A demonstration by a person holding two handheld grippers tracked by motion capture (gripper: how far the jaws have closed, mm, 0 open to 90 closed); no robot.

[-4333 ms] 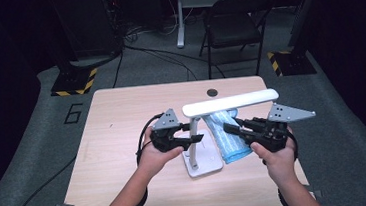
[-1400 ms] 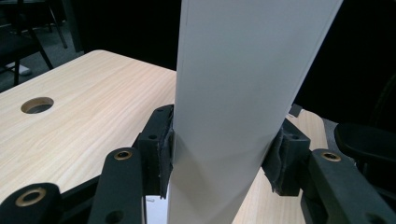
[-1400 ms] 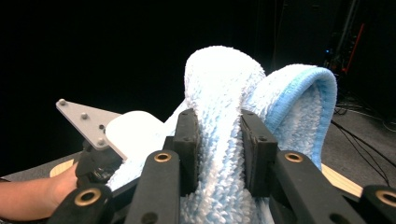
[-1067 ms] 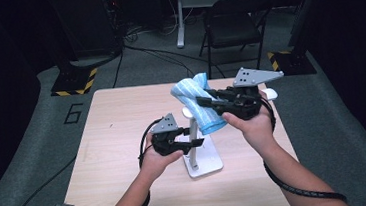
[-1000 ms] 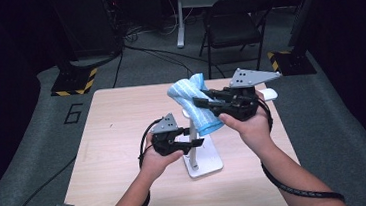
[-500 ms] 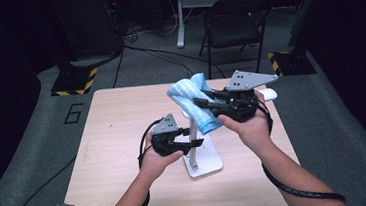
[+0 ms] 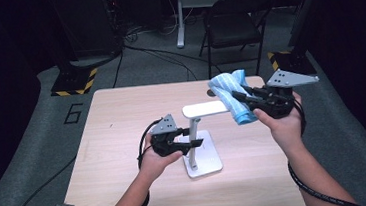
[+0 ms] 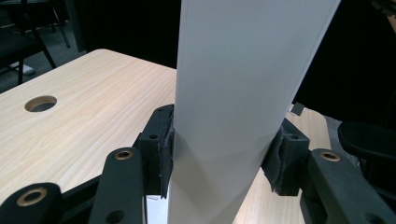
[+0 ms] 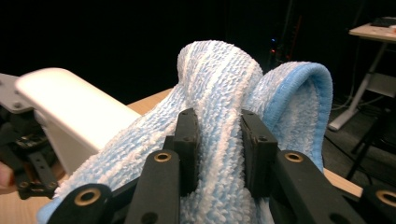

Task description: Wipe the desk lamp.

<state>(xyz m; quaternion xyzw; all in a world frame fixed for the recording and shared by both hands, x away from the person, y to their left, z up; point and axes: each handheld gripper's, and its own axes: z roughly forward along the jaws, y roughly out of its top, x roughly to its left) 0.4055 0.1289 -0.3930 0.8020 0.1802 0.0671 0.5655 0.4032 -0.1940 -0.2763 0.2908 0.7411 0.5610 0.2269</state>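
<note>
White plastic desk lamp (image 7: 200, 144) stem clamped by left gripper (image 7: 190, 143); blue striped terry cloth (image 7: 231, 98) pinched in right gripper (image 7: 235, 97), held at lamp head's far-right end

Both grippers (image 7: 194, 139) (image 7: 238, 98) were black, brass-riveted, topped by grey triangular plates; black cables trailed along bare forearms.

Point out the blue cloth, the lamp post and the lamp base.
blue cloth (image 9: 219, 93), right gripper view, the fold above the jaws.
lamp post (image 8: 233, 116), left gripper view, its flat front face.
lamp base (image 7: 207, 163), high view, top plate.
</note>
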